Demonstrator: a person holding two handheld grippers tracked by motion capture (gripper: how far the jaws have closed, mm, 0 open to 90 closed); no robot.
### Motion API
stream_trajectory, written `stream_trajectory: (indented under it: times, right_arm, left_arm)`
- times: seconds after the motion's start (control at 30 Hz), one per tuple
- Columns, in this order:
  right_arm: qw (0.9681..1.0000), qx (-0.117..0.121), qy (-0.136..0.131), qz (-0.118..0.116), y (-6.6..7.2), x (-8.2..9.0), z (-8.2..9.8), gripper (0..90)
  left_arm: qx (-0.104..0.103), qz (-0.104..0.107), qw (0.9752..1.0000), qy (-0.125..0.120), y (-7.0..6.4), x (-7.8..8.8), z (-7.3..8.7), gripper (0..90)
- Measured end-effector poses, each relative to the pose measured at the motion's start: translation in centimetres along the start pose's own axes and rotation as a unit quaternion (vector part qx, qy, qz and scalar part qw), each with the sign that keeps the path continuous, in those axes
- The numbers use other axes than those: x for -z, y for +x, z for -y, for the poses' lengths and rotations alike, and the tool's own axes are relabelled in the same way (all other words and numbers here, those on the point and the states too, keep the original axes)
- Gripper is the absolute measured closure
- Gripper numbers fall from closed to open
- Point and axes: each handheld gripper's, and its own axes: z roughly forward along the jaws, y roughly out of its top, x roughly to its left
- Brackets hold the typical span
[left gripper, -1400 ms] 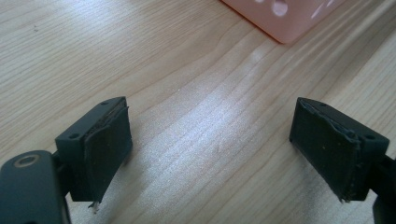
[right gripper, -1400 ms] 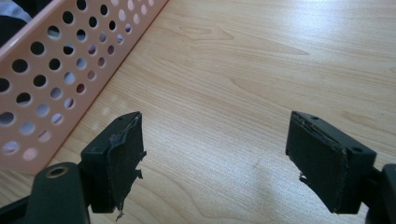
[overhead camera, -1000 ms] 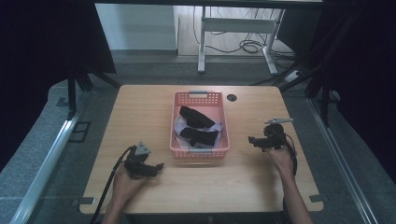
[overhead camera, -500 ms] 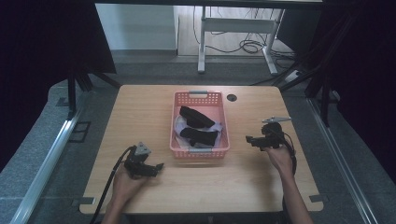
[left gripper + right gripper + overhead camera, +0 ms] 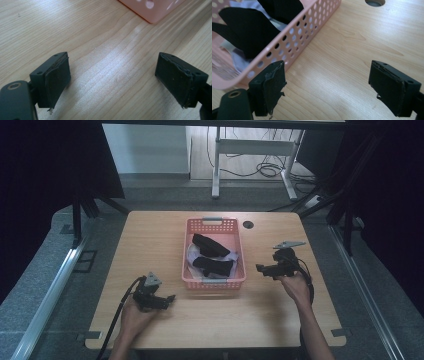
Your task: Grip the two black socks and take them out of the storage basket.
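Pink basket (image 5: 214,281) sits mid-table; bare wood flanks it. Left gripper (image 5: 171,298) and right gripper (image 5: 258,268) gape wide, empty. The right gripper has edged closer to the basket's wall; the left is unmoved.

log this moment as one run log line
left tool: open, over bare table | right tool: open, beside pink basket | dark clothes: in basket | held: nothing

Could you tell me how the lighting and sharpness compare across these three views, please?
High view: dim and soft, dark surrounds, the table evenly lit. Left gripper view: a pale sheen on the wood between the open jaws, the pink basket corner slightly blurred. Right gripper view: bright, the near basket rim blurred, the black cloth showing no detail.
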Motion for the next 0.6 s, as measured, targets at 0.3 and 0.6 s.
stream_trajectory:
  times: [0.3,0.6]
  right_arm:
    - [0.9996,0.008,-0.023,-0.014,1.3,-0.1,-1.5,8.2]
    - [0.9989,0.038,-0.014,-0.026,2.4,-0.4,-2.8,5.6]
  left_arm:
    - [-0.002,0.000,1.0000,0.002,0.0,0.0,0.0,12.6]
    - [-0.002,0.000,1.0000,0.002,0.0,0.0,0.0,12.6]
